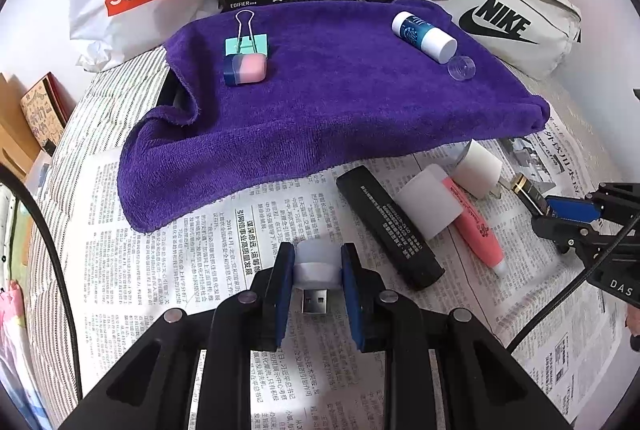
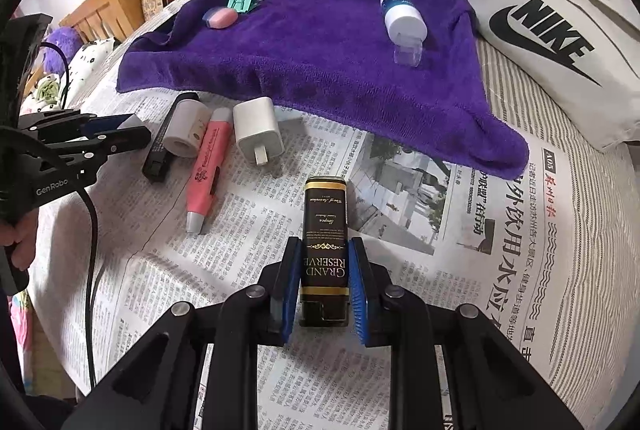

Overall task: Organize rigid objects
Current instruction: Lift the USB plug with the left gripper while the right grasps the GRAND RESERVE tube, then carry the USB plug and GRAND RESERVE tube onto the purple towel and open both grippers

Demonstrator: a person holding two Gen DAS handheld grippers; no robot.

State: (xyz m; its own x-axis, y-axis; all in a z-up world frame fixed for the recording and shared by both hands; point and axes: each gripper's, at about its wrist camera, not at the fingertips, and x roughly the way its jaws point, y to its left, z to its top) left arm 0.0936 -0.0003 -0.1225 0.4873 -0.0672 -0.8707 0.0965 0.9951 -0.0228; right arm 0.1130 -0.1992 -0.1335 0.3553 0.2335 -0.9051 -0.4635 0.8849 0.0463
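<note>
Between the left tool's (image 1: pixel 318 266) pads, a white USB plug (image 1: pixel 316 270) sits half hidden

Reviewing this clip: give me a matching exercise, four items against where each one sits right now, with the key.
Items:
1. binder clip
2. pink highlighter
3. USB plug light
4. black and gold box

Places:
A. in the right gripper
B. on the purple towel
C. in the left gripper
D. on the newspaper

Pairs: 1-B, 2-D, 3-C, 4-A
</note>
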